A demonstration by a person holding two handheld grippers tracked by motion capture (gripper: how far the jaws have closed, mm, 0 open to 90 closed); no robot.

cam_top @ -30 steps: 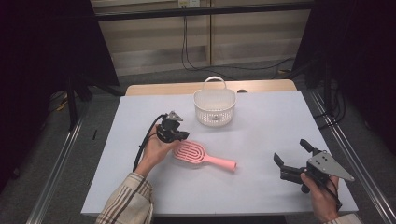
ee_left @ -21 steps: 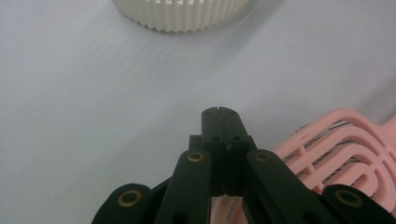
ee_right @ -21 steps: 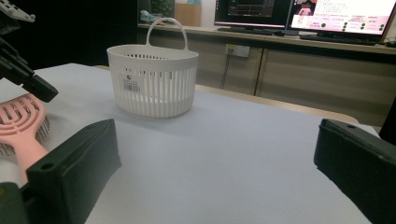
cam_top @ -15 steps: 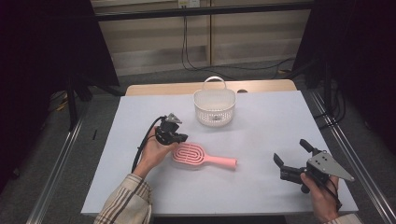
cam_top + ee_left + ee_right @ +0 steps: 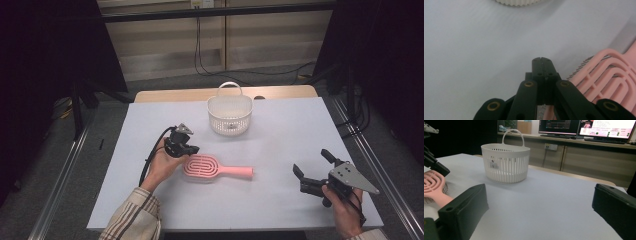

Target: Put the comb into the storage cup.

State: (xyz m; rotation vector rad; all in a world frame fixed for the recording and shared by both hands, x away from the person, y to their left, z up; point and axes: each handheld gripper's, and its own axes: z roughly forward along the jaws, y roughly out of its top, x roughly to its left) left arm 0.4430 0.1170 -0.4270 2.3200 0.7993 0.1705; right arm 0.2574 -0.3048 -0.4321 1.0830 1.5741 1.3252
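at table centre: pink hairbrush [image 5: 201, 167], handle to 3 o'clock; left gripper [image 5: 186, 148] pressed together at its head, likely poised to nudge; right gripper [image 5: 314, 169] spread, waiting; white basket [image 5: 230, 116] at 12 o'clock.

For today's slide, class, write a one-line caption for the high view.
Left claw shut beside a pink hairbrush, right claw open, white basket beyond.

The left gripper [image 5: 190, 148], cradled in an upturned left hand [image 5: 162, 164], has its jaws pressed together, while the right gripper [image 5: 312, 164], held low in the right hand [image 5: 342, 207], gapes wide.
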